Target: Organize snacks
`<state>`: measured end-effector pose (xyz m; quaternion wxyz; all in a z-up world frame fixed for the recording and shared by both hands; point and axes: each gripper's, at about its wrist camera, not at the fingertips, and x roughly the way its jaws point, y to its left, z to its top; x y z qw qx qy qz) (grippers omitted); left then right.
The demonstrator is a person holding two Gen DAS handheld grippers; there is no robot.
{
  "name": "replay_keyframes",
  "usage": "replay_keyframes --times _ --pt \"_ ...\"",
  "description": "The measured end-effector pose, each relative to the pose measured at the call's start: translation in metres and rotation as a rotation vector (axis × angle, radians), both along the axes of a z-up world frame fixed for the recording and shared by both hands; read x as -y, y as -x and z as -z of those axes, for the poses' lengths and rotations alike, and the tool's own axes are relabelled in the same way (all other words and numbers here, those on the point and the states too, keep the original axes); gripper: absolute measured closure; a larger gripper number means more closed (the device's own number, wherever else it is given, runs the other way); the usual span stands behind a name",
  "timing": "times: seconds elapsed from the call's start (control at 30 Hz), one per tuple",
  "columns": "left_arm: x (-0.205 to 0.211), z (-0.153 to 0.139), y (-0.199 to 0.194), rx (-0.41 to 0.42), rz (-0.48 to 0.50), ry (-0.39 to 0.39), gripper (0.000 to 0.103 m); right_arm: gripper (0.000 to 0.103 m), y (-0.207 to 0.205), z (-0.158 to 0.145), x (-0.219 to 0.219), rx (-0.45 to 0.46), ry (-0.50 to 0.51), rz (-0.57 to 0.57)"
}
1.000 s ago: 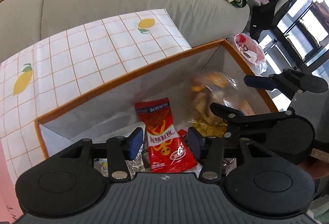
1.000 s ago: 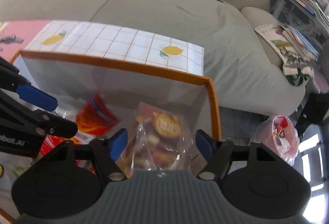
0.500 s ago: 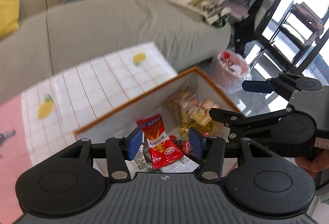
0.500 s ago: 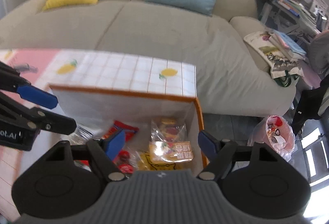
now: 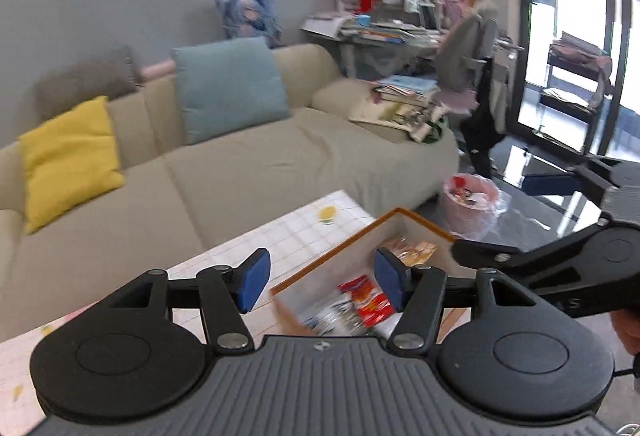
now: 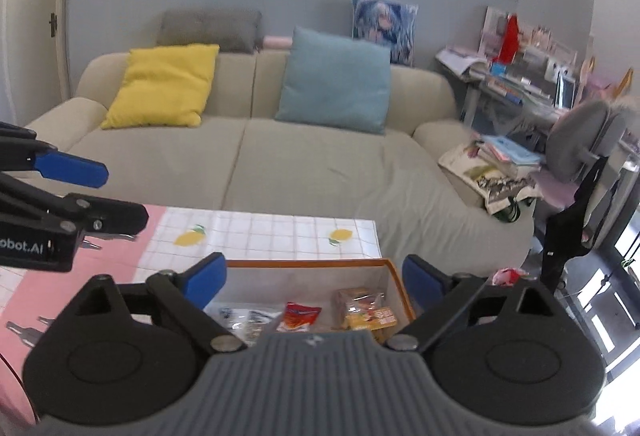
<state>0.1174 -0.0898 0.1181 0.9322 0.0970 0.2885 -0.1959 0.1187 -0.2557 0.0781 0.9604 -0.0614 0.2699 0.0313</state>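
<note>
While both hand-held grippers are raised above a low table, their jaws are opening and nothing is held between them.

In the left wrist view, the left gripper [image 5: 320,278] is seen with its blue pads spread apart over the near corner of an orange-rimmed box [image 5: 344,242]. The box stands on a tablecloth [image 5: 280,236] printed with white squares and lemons. Inside the box, a red snack packet [image 5: 370,298] lies flat beside silver-and-white packets [image 5: 332,314], and a clear bag of yellow and orange snacks [image 5: 412,250] rests toward the far corner. The right gripper [image 5: 516,214] is seen at the right edge, released and empty, with part of a hand [image 5: 628,328] behind it. A pink bin [image 5: 470,200] lined with plastic stands on the floor beyond the box. A beige sofa [image 5: 260,164] with a yellow cushion [image 5: 70,156] and a blue cushion [image 5: 230,86] fills the background.

In the right wrist view, the right gripper [image 6: 314,280] is seen spread wide above the same box [image 6: 394,274], its pads apart and touching nothing. The red packet [image 6: 300,316] lies in the middle of the box, the clear bag [image 6: 362,310] against the right wall, and the silver packets [image 6: 244,318] to the left. The left gripper [image 6: 98,192] enters from the left edge, unclenched and empty, above the pink part of the tablecloth [image 6: 92,264].
</note>
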Motion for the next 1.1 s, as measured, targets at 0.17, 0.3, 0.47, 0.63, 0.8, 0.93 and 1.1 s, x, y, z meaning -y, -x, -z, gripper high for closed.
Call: replay_keyframes --times 0.17,0.3,0.47,0.63,0.8,0.93,1.1 --pt "-0.03 0.001 0.052 0.095 -0.079 0.0 0.027 0.006 0.055 0.007 -0.035 0.015 -0.011 0.043" --pt "-0.039 0.014 0.077 0.127 -0.115 -0.035 0.026 0.006 0.083 0.02 -0.055 -0.008 -0.023 0.072" --pt "-0.058 0.035 0.094 0.052 -0.181 0.013 0.023 0.004 0.106 0.033 -0.074 -0.011 -0.005 0.089" --pt "-0.075 0.056 0.107 0.022 -0.255 -0.033 0.023 0.004 0.113 0.052 -0.089 -0.064 -0.038 0.089" --pt "-0.087 0.076 0.123 -0.012 -0.285 -0.077 0.023 0.004 0.118 0.069 -0.103 -0.094 -0.026 0.084" --pt "-0.094 0.084 0.13 -0.057 -0.308 -0.059 0.023 0.004 0.121 0.075 -0.109 -0.099 -0.023 0.081" --pt "-0.106 0.088 0.133 -0.089 -0.343 -0.038 0.023 0.004 0.12 0.079 -0.113 -0.106 -0.017 0.08"
